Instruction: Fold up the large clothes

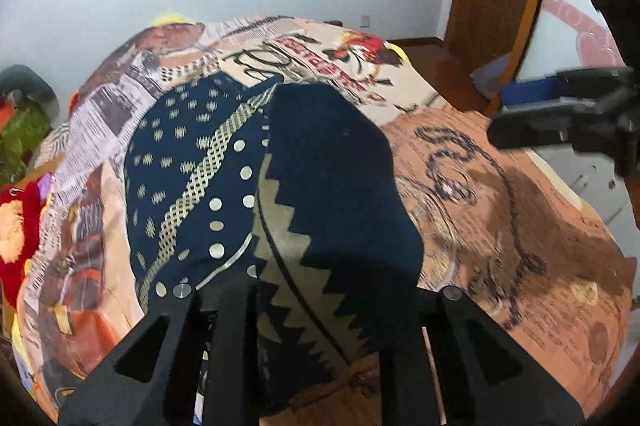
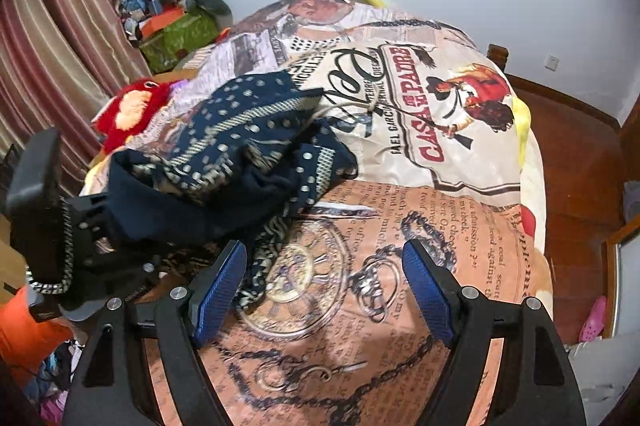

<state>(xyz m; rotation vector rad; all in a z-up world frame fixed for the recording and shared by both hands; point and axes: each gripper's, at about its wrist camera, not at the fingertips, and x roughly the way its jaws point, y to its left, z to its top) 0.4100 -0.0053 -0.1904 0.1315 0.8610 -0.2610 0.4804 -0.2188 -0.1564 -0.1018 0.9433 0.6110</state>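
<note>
With the left gripper seemingly pinched on the navy patterned garment heaped on the bed, carry that edge across smoothly while the wide-open, empty right gripper takes the opposite corner.

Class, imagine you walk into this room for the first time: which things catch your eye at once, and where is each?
First, the dark blue patterned garment, heaped on the near left of the bed, one end pinched in the left hand-held gripper. Next, the printed bedspread with its red lettering and pocket-watch picture, covering the whole bed. The right hand-held gripper hovers open above the watch print, holding nothing.
</note>
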